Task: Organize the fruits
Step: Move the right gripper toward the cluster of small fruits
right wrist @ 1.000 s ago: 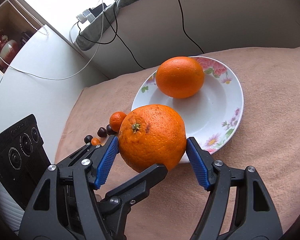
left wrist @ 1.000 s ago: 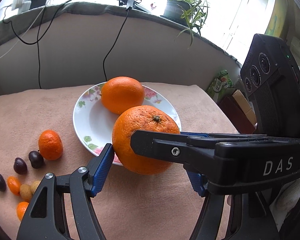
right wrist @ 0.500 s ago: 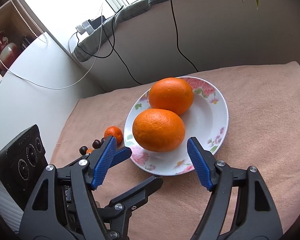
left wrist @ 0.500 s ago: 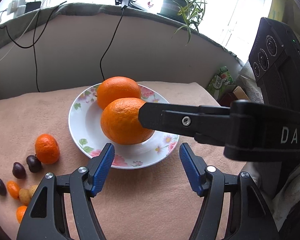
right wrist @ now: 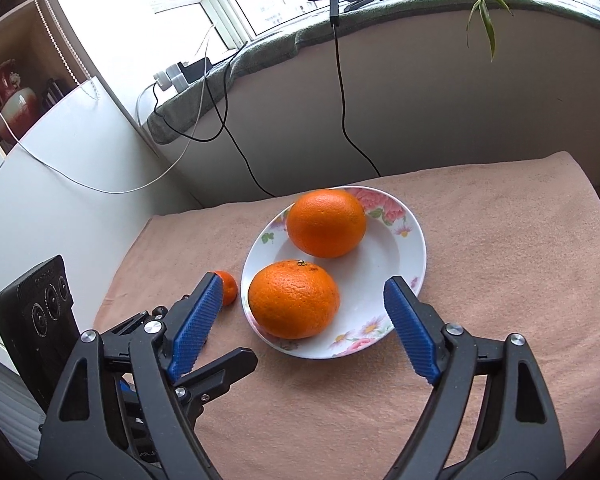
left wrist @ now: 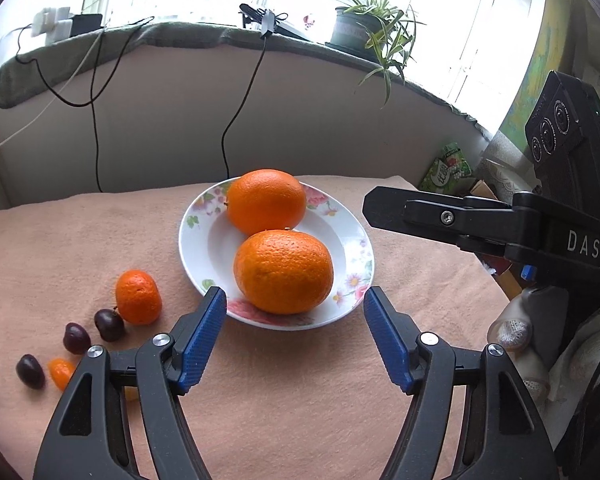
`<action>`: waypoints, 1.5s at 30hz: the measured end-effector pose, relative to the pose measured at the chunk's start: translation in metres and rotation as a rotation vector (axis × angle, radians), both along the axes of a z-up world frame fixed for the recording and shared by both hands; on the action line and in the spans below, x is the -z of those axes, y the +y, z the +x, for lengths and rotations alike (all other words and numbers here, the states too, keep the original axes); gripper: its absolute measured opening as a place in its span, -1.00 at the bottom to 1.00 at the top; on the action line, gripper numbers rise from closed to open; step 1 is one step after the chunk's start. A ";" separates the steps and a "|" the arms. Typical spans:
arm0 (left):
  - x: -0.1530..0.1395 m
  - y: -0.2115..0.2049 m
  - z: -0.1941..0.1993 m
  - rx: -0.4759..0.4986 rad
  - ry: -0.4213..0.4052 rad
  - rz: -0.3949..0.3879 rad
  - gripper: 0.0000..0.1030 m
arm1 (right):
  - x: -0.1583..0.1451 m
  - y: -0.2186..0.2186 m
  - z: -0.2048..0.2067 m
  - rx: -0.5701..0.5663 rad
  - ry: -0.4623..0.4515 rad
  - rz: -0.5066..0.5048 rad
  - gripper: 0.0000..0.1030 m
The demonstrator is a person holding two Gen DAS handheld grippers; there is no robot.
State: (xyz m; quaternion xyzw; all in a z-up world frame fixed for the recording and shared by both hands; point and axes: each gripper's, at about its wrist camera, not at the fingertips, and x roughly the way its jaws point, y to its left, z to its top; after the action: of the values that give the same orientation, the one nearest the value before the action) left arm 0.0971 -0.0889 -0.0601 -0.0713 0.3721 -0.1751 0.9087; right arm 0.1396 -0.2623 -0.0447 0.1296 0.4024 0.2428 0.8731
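Your left gripper [left wrist: 292,332] and right gripper [right wrist: 304,320] both hang released, holding nothing. Two oranges [left wrist: 283,271] sit touching on the floral plate [left wrist: 196,240] mid-cloth; a tangerine [left wrist: 137,297] lies beside its left rim.

Two big oranges [right wrist: 294,300] [right wrist: 326,223] sit touching on the floral plate [right wrist: 404,264] ahead of the right gripper [right wrist: 304,326], small fruits [left wrist: 138,297] left of it

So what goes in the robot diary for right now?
left gripper: open | right gripper: open | two oranges on plate | mandarin on cloth
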 end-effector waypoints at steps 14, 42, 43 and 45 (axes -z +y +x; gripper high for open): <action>-0.004 0.069 -0.037 -0.119 -0.047 0.074 0.39 | -0.012 0.027 -0.031 -0.065 -0.115 0.011 0.70; 0.041 0.181 -0.059 -0.321 0.063 0.010 0.04 | 0.038 0.138 -0.049 -0.369 -0.019 -0.115 0.38; 0.043 0.183 -0.059 -0.320 0.070 0.006 0.02 | 0.042 0.141 -0.048 -0.377 -0.013 -0.125 0.31; 0.046 0.185 -0.055 -0.315 0.081 0.001 -0.04 | 0.050 0.147 -0.045 -0.390 0.004 -0.139 0.18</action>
State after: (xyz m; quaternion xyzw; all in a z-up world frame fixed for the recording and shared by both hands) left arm 0.0416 0.0963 -0.1062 -0.1353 0.3926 -0.0271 0.9093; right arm 0.0948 -0.1150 -0.0948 -0.0106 0.4375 0.3787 0.8155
